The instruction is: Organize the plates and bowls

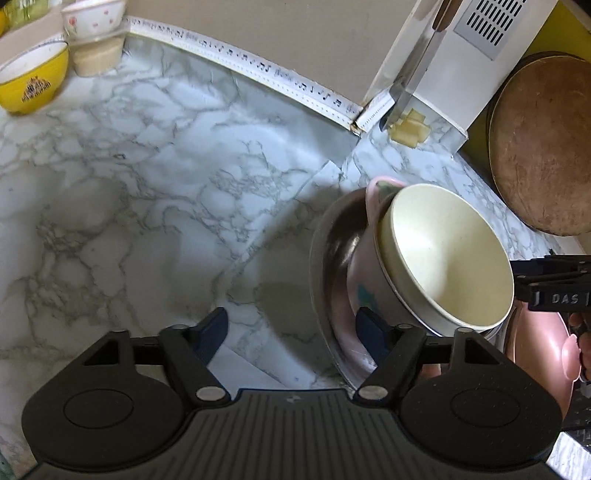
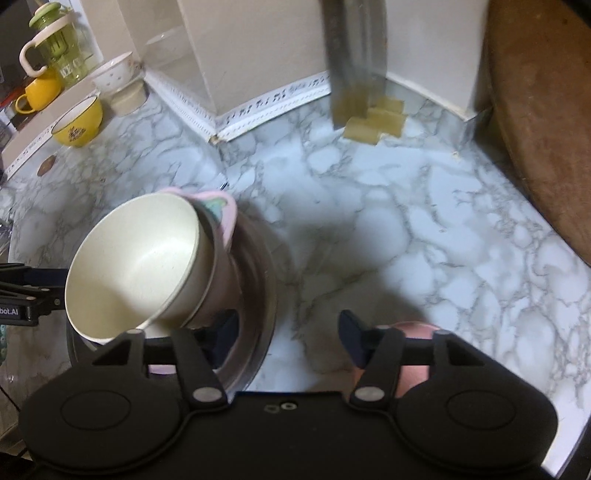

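A cream bowl sits nested in a pink bowl, both tilted inside a steel plate on the marble counter. The same stack shows in the right wrist view: cream bowl, pink bowl, steel plate. My left gripper is open, its right finger against the steel plate's rim. My right gripper is open, its left finger at the plate's edge. A pink plate lies to the right, also under my right gripper.
A yellow bowl and a floral white bowl on a container stand at the back left. A round wooden board leans at the right. A white box and yellow sponge pieces sit by the wall.
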Tool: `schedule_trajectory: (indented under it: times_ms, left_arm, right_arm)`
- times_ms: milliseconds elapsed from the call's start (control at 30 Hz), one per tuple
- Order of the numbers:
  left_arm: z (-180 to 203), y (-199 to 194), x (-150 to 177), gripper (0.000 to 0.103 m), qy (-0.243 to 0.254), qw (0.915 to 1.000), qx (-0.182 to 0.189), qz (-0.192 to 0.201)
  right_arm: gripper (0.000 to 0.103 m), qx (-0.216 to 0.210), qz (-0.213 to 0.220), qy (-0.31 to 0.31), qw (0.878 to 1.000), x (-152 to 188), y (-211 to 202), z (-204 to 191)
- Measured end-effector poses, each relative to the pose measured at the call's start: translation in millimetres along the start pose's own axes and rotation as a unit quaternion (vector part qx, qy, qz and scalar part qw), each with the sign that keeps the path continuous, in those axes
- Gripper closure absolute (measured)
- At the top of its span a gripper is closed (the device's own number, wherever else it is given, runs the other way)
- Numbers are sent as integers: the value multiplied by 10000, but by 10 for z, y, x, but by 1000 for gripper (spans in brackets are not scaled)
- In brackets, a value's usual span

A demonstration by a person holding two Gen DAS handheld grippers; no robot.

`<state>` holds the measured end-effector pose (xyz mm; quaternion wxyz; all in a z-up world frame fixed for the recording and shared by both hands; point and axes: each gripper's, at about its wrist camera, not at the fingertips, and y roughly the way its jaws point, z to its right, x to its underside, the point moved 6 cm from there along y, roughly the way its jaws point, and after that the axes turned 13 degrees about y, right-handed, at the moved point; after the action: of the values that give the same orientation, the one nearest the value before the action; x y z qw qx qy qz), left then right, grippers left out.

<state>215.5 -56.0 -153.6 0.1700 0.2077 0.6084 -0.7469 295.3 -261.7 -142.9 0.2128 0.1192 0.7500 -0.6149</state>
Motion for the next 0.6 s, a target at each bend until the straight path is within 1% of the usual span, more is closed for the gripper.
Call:
schedule_trajectory:
  times_ms: [33, 100, 133, 233, 300, 333, 400, 433, 467, 600]
  left_arm:
    - [12, 19, 1, 40, 3, 10000, 40, -31]
    - [28, 58, 12, 42, -33, 9999, 92, -85]
    - [32, 74, 20, 43, -45, 9999, 121, -100]
    - [22, 129, 31, 52, -144, 9995, 203, -191]
    - [15, 163, 34, 53, -210, 9992, 234, -250]
    - [14, 175, 34, 56, -242, 9990, 262, -270]
    - [22, 193, 25, 63, -274, 9986, 334, -302]
    - [29, 200, 18, 64, -276, 9985, 344, -310]
    - [38, 206, 11, 67, -267, 9985, 347, -314]
    - [87, 217, -18, 81, -195, 9983, 449, -315]
  right_arm:
    - [51, -5, -27, -60, 10000, 9, 18, -17]
    - [53, -58, -116, -74, 9999, 16, 51, -33]
    - [57, -84, -165, -43, 9998, 27, 68, -35]
    - [61, -115, -286, -12, 9995, 67, 126, -48]
    - [65, -119, -341, 45, 9993, 84, 168, -55]
    - [69, -142, -370, 95, 9992, 89, 182, -56]
    - [74, -220, -398, 207, 9988, 96, 196, -63]
    - [75, -237, -396, 259, 9986, 98, 193, -67]
    - [76, -234, -392, 287, 9985, 98, 192, -68]
    - [85, -223, -406, 471, 9978, 112, 194, -68]
